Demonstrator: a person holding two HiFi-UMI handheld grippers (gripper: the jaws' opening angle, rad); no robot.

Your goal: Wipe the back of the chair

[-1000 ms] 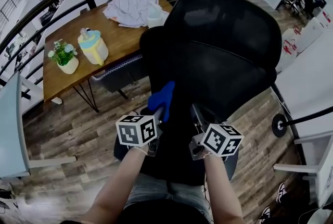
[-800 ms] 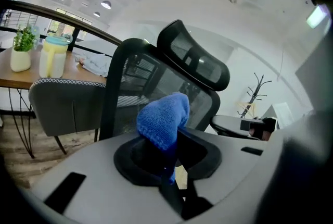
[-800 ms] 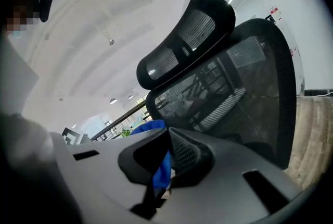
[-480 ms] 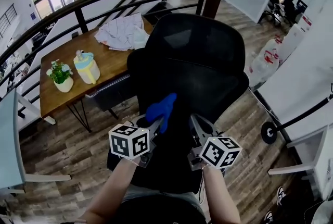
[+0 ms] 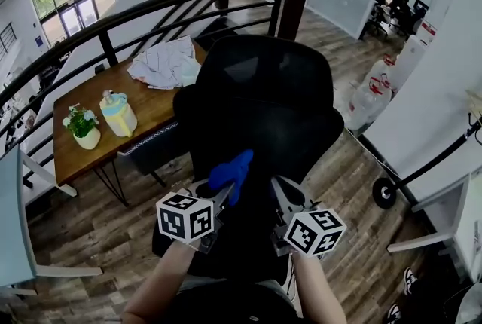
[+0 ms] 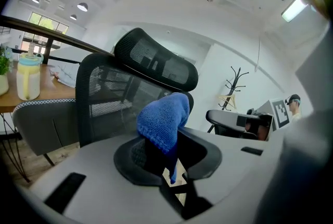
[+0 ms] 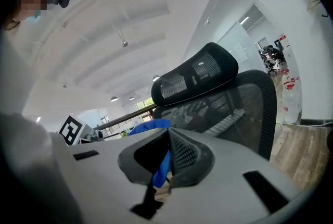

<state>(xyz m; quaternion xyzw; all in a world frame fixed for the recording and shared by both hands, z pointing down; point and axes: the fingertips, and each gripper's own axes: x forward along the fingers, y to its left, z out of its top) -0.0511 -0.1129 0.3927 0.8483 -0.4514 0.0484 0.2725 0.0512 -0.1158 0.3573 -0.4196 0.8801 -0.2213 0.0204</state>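
The black mesh chair back [image 5: 263, 104] stands upright in front of me, its headrest [image 6: 156, 61] at the top. My left gripper [image 5: 218, 194] is shut on a blue cloth [image 5: 232, 172], which sticks up from the jaws close to the lower left of the backrest. In the left gripper view the blue cloth [image 6: 164, 121] bulges out of the left gripper [image 6: 166, 137], just short of the mesh. My right gripper [image 5: 282, 191] is beside it at the lower backrest. In the right gripper view the right gripper [image 7: 169, 134] has its jaws together with nothing held, and the chair back [image 7: 223, 108] is just ahead.
Left of the chair, a wooden table [image 5: 98, 145] carries a potted plant [image 5: 79, 126], a yellow jug [image 5: 119, 114] and a white garment [image 5: 166, 62]. A black railing [image 5: 151, 6] runs behind. Water bottles [image 5: 373, 100] stand at the right, and white furniture lies along the right edge.
The head view has swung, so chair and table sit lower and further left. Both grippers stay at the lower backrest, and the cloth is still held.
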